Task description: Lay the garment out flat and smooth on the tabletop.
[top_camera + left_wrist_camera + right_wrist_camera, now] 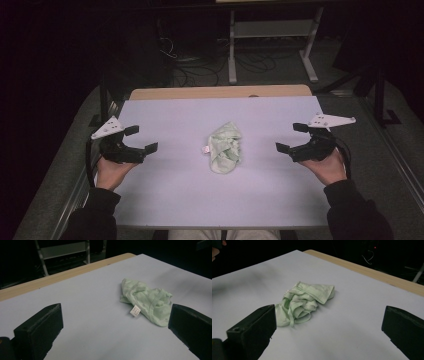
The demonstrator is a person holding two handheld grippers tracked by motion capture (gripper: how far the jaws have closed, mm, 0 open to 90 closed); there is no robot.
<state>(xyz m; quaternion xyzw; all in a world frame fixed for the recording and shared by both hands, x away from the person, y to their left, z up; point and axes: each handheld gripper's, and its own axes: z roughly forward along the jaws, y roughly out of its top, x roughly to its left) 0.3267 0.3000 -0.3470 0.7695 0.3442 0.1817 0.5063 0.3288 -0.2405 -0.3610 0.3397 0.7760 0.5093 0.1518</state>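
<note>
Garment [225,147]: pale green, crumpled in a loose heap, one small white label [135,310] at its edge. It lies on the surface [175,200] between the two tongs, well apart from each, touching neither.

Left tongs [142,139]: held in the person's left hand [112,170] near the left edge of the surface, jaws spread wide, nothing between them. In the left gripper view the garment sits ahead and toward the right jaw.

Right tongs [293,137]: held in the right hand [327,167] near the right edge, jaws likewise spread, gripping nothing. In the right gripper view the garment sits ahead, its near end behind the left jaw.

Surface: light lilac sheet over a wooden top; a strip of wood [220,92] shows at the far edge.
</note>
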